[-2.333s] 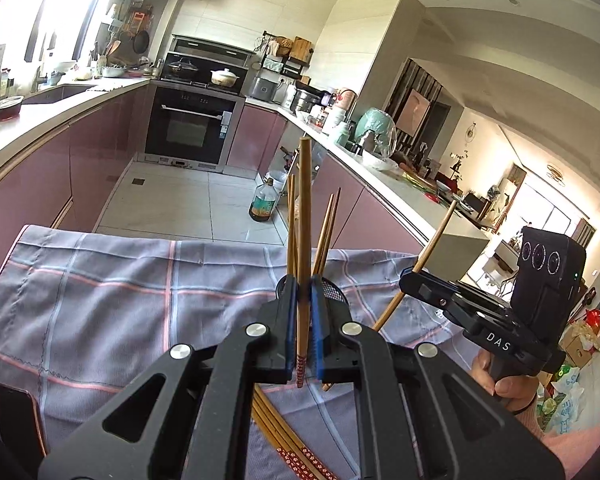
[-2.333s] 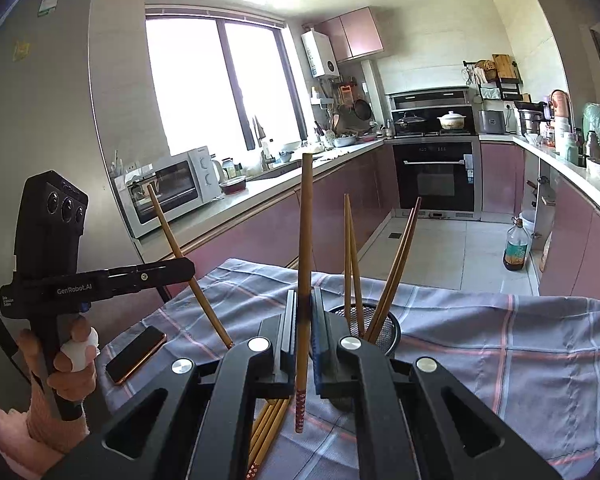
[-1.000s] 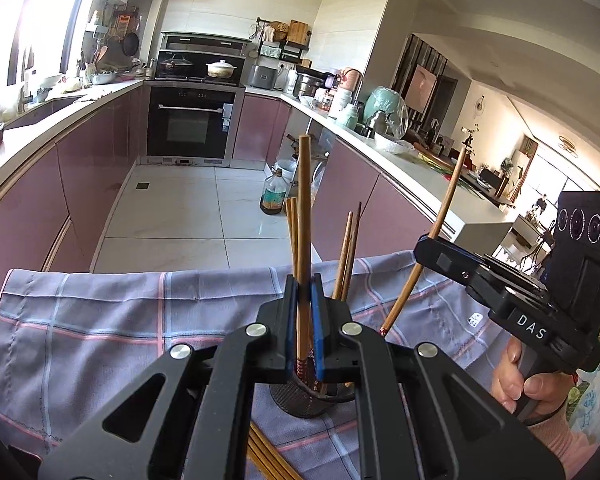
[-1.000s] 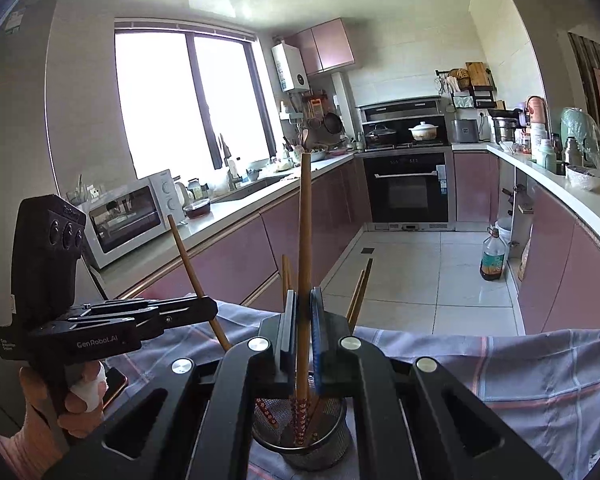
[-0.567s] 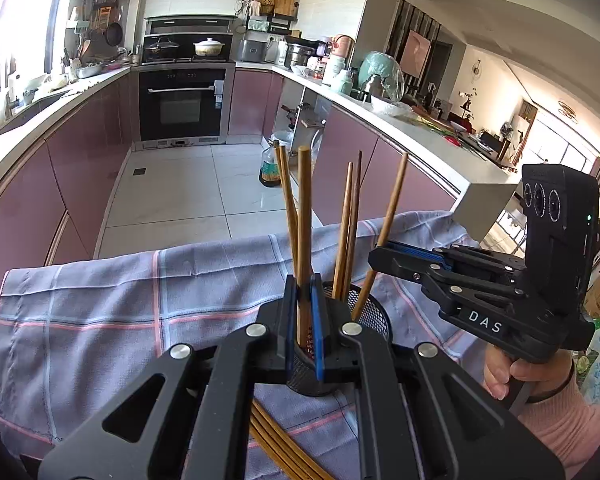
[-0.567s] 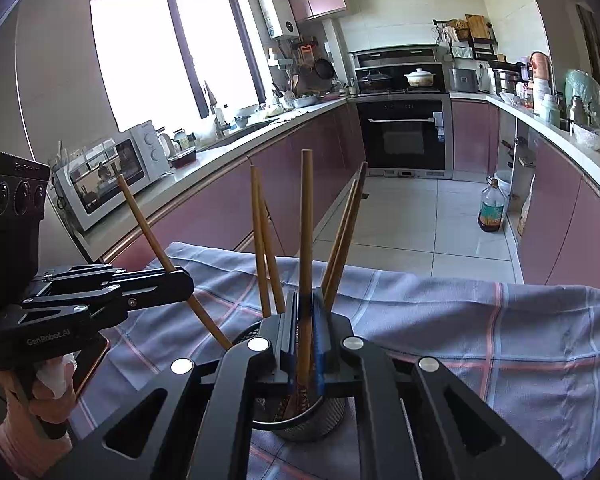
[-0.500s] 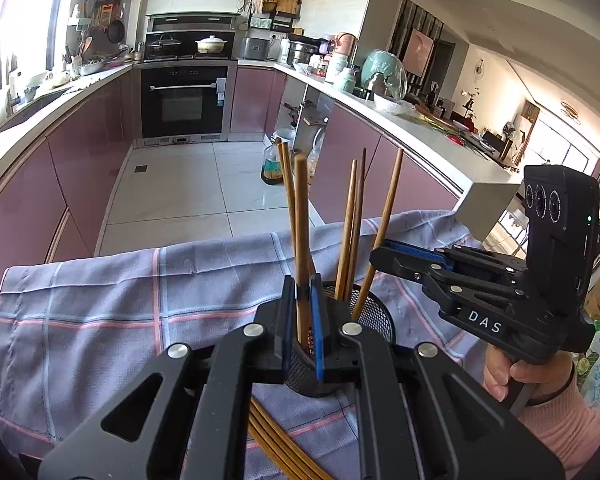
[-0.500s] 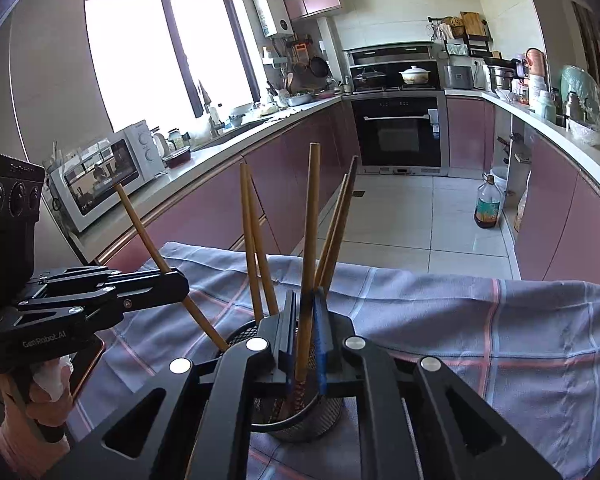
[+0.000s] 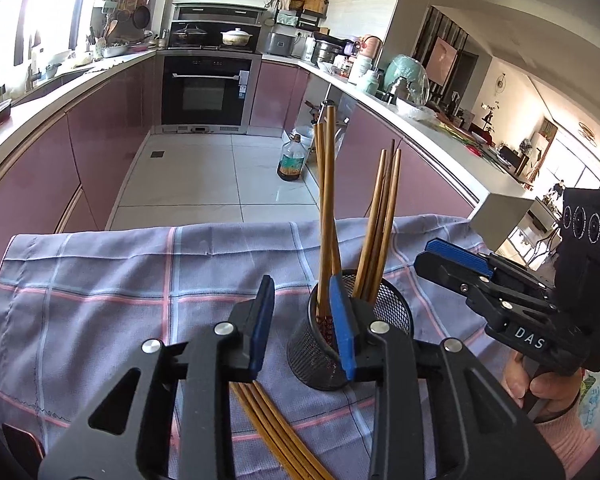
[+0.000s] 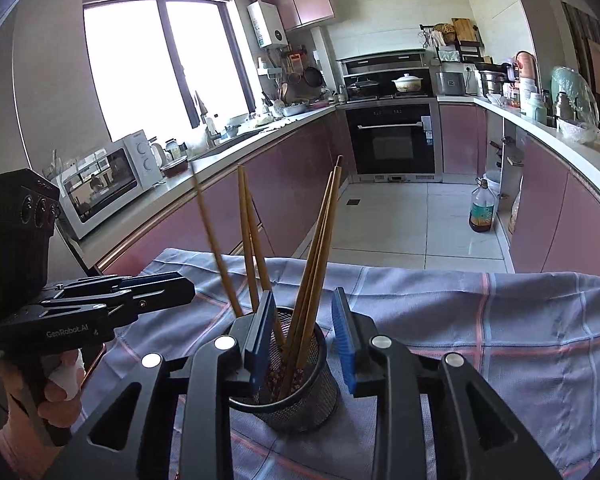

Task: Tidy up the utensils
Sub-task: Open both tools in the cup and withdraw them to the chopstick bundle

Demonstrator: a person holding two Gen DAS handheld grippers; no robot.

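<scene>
A black mesh holder (image 9: 356,332) stands on the checked cloth (image 9: 100,292) and holds several brown chopsticks (image 9: 328,200). It also shows in the right wrist view (image 10: 296,384) with its chopsticks (image 10: 312,264). My left gripper (image 9: 302,328) is open and empty just left of the holder. My right gripper (image 10: 304,340) is open and empty over the holder's rim. More chopsticks (image 9: 276,428) lie flat on the cloth below my left gripper. The right gripper shows in the left wrist view (image 9: 452,258), and the left gripper shows in the right wrist view (image 10: 172,286).
A dark phone (image 9: 20,446) lies at the cloth's near left corner. Past the cloth's far edge are the tiled kitchen floor, pink cabinets, an oven (image 9: 206,92) and an oil bottle (image 9: 290,158).
Both grippers lowered their chopsticks into the holder and then opened, letting them go. The chopsticks now stand in the holder.
</scene>
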